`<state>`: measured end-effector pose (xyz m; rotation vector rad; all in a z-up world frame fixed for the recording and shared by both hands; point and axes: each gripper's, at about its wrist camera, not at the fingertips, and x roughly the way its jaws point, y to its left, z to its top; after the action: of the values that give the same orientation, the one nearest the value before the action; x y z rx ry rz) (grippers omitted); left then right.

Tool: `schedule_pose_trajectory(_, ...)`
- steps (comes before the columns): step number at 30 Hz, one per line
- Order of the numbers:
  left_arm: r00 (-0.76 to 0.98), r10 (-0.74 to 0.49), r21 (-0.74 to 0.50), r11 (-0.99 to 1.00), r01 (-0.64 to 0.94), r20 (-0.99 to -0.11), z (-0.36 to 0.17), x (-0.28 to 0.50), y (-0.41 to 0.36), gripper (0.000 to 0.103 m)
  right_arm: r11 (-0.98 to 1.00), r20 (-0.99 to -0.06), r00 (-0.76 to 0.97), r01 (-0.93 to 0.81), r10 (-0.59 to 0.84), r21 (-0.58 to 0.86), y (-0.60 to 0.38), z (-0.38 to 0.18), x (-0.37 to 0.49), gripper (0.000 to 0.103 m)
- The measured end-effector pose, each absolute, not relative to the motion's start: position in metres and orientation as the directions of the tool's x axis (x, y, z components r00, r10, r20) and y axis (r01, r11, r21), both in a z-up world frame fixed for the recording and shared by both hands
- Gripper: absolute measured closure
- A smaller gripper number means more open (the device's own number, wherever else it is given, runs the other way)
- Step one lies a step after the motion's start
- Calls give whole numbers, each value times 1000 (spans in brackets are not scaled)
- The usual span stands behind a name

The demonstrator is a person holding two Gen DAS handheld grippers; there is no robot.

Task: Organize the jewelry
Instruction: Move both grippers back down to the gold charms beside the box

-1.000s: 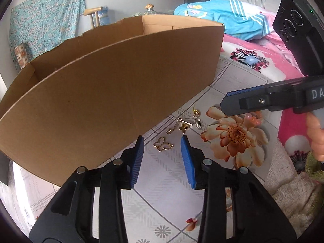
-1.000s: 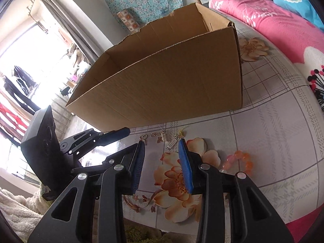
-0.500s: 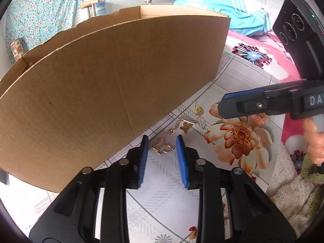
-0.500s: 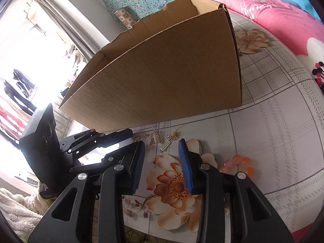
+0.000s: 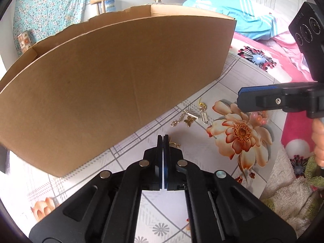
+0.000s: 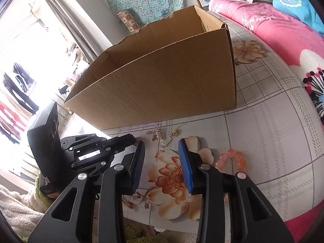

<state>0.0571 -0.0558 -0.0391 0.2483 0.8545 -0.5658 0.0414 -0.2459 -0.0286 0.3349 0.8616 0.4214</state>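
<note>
Left tongs closed, right tongs parted

The left tongs (image 5: 163, 139) point down at the tabletop (image 5: 202, 156), their jaws having just been closing and now pressed together, a bit of gold jewelry (image 5: 173, 143) peeking out at their tip. The right tongs (image 6: 161, 160) hover with jaws apart and nothing between them; fingers (image 5: 318, 139) grip their handle.

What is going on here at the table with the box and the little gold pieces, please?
A person holds tongs in each hand. The left tongs have just been closing and are now shut on a gold butterfly charm on the flowered tablecloth. More gold pieces lie beside the open cardboard box. The right tongs hang open above the cloth, with an orange bead bracelet nearby.
</note>
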Motion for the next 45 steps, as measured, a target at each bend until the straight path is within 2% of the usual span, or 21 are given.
schedule_pose_trajectory(11,521,-375,-57,848,526,-767,-39,25,-28,101,870,-693,530,-250,490,424,-224,-30,49,69)
schedule_pose_trajectory(12,523,-377,-54,846,531,-764,-38,22,-27,100,869,-697,521,-255,493,424,-221,-31,50,69)
schedule_pose_trajectory(14,524,-394,-61,838,542,-755,-36,16,-24,83,870,-705,510,-263,493,418,-217,-33,54,69)
schedule_pose_trajectory(16,520,-410,-62,825,561,-749,-35,12,-25,76,869,-710,501,-270,495,416,-214,-33,58,69)
schedule_pose_trajectory(17,520,-408,-53,821,569,-751,-35,11,-26,76,867,-711,497,-273,498,417,-213,-33,60,69)
schedule_pose_trajectory(24,530,-352,17,822,570,-772,-37,17,-36,76,865,-719,479,-282,502,416,-213,-37,66,69)
schedule_pose_trajectory(25,527,-349,18,822,570,-775,-37,18,-36,77,865,-720,480,-282,501,414,-213,-37,66,69)
schedule_pose_trajectory(27,521,-347,22,816,577,-780,-36,18,-37,85,866,-720,481,-281,500,413,-213,-38,66,69)
schedule_pose_trajectory(32,518,-344,22,817,576,-783,-35,18,-37,85,867,-718,485,-278,499,414,-209,-39,68,69)
schedule_pose_trajectory(33,523,-341,26,819,573,-781,-35,17,-37,88,867,-717,486,-280,499,413,-209,-38,68,69)
schedule_pose_trajectory(34,524,-342,27,818,574,-780,-35,18,-39,100,867,-717,487,-282,498,411,-209,-38,67,69)
schedule_pose_trajectory(45,537,-367,-1,826,564,-759,-31,13,-30,99,867,-720,484,-305,497,394,-201,-32,62,69)
